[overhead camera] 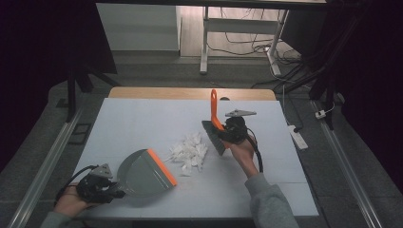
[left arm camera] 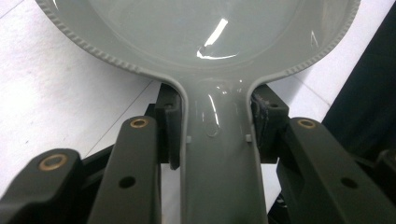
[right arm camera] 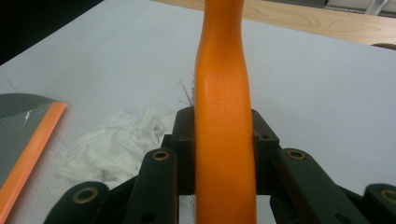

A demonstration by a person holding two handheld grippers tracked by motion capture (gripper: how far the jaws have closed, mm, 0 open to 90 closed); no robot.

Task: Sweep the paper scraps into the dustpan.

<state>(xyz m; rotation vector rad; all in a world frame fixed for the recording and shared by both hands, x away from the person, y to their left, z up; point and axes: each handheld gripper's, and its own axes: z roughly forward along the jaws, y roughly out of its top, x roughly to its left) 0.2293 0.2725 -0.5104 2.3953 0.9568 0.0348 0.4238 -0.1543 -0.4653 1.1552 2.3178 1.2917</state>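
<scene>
Our left gripper (overhead camera: pixel 107 189) clamps the grey plastic dustpan (overhead camera: pixel 142 173) by its handle; our right gripper (overhead camera: pixel 227 133) pinches the orange-handled brush (overhead camera: pixel 215 121) beside the white paper scraps (overhead camera: pixel 190 152). A hasty sweep could scatter scraps past the pan's lip.

Overhead light; bright table (overhead camera: pixel 142 123), dark surroundings; glare on dustpan (left arm camera: pixel 212 42); gripper views soft.

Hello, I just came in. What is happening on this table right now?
A person is set up to sweep. The left gripper is shut on the handle of a grey dustpan, whose orange lip faces a pile of white paper scraps in the middle of the white table. The right gripper is shut on the orange handle of a small brush, held on the far side of the pile. The scraps lie between brush and dustpan, none in the pan yet.
</scene>
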